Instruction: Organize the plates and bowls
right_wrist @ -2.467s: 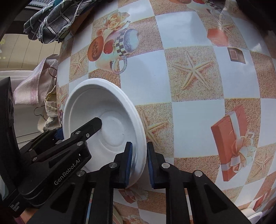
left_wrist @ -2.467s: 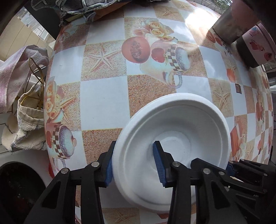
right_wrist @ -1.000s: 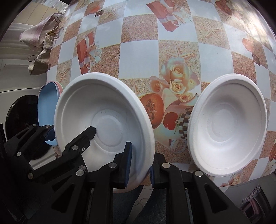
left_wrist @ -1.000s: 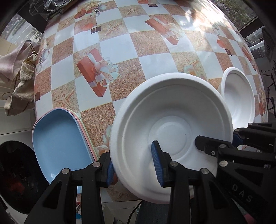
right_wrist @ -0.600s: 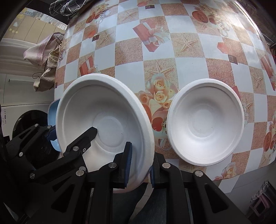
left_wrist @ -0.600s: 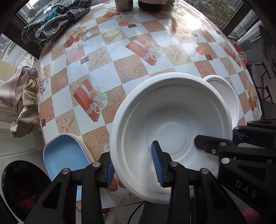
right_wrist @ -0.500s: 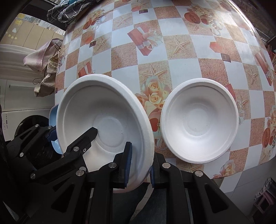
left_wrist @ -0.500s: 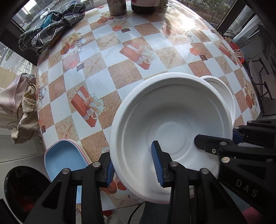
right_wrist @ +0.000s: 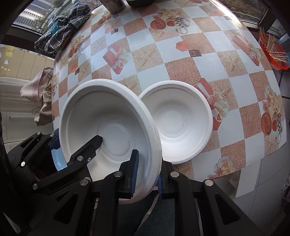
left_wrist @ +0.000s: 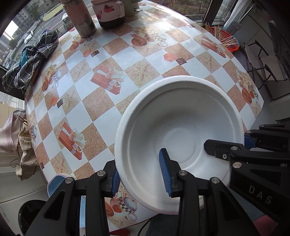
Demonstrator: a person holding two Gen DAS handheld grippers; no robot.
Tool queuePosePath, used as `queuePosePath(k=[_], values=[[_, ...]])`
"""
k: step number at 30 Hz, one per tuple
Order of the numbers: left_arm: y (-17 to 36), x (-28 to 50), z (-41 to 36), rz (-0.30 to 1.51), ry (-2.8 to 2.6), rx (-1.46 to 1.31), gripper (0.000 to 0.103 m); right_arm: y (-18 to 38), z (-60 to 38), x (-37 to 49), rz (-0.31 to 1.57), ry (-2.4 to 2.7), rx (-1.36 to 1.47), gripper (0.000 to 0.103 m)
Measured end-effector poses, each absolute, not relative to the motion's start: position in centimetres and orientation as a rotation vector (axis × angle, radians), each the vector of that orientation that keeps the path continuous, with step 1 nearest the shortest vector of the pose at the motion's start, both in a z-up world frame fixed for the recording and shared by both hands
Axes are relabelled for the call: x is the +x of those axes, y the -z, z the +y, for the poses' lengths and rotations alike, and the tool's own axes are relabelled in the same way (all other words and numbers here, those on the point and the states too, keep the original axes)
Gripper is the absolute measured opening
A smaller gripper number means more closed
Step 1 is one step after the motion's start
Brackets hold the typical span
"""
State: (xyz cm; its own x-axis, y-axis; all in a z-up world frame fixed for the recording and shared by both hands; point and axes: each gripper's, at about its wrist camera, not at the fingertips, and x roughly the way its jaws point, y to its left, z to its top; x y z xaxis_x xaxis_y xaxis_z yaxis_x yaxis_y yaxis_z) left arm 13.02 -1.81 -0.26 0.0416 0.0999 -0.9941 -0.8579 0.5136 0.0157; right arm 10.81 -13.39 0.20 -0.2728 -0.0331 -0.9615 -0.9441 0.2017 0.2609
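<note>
Both grippers hold one white paper bowl (left_wrist: 181, 116), lifted above the near edge of the table. My left gripper (left_wrist: 140, 178) is shut on its left rim, one finger inside and one outside. My right gripper (right_wrist: 146, 172) is shut on its right rim; the held bowl shows in the right wrist view (right_wrist: 108, 119). A second white bowl (right_wrist: 179, 125) rests on the table just right of the held one, partly overlapped by it. A blue plate on a pink one (left_wrist: 58, 183) lies at the near left table edge.
The checkered tablecloth (left_wrist: 101, 101) covers the table. A plaid cloth (left_wrist: 30, 59) lies at the far left. A metal cup (left_wrist: 81, 18) and a printed pot (left_wrist: 110, 12) stand at the back. A red basket of sticks (right_wrist: 271, 49) sits beyond the right edge.
Both grippers carried the bowl up and back from the table's far left toward the near edge. The second bowl came into view and now sits close beside the held one.
</note>
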Motion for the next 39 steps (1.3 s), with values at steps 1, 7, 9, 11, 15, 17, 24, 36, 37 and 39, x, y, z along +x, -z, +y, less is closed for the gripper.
queuePosePath(k=[1,7,9,11,15,17,24,36,37,39], values=[[0.4,13.5,-1.8,1.336,-0.835,-0.733,0.041,-0.2,-13.5,11.3,1.545,-1.211,-0.953,0.02],[0.8,15.6,-1.7,1.362,-0.79,-0.705,0.041,0.2,-13.8,13.3,1.571,-1.168,-0.915,0.02],[0.9,16.2,-1.6,1.366,-0.783,-0.701,0.041,0.3,-13.8,13.7,1.577,-1.158,-0.907,0.02],[1.1,16.7,-1.4,1.373,-0.775,-0.699,0.041,0.5,-13.7,14.2,1.583,-1.148,-0.902,0.02],[1.7,17.6,-1.0,1.384,-0.757,-0.701,0.041,0.9,-13.6,15.1,1.596,-1.122,-0.892,0.02],[2.0,18.0,-0.7,1.39,-0.751,-0.705,0.041,1.2,-13.4,15.5,1.599,-1.108,-0.89,0.021],[3.5,19.2,0.3,1.404,-0.732,-0.734,0.042,2.3,-12.4,16.8,1.603,-1.066,-0.897,0.023],[1.9,18.9,0.7,1.335,-0.755,-0.685,0.07,2.9,-11.5,18.2,1.616,-1.057,-0.888,0.04],[1.8,18.7,0.7,1.339,-0.754,-0.688,0.072,2.7,-11.5,18.4,1.614,-1.063,-0.877,0.066],[1.6,18.3,0.8,1.351,-0.763,-0.699,0.073,2.1,-11.5,18.6,1.598,-1.077,-0.859,0.08]])
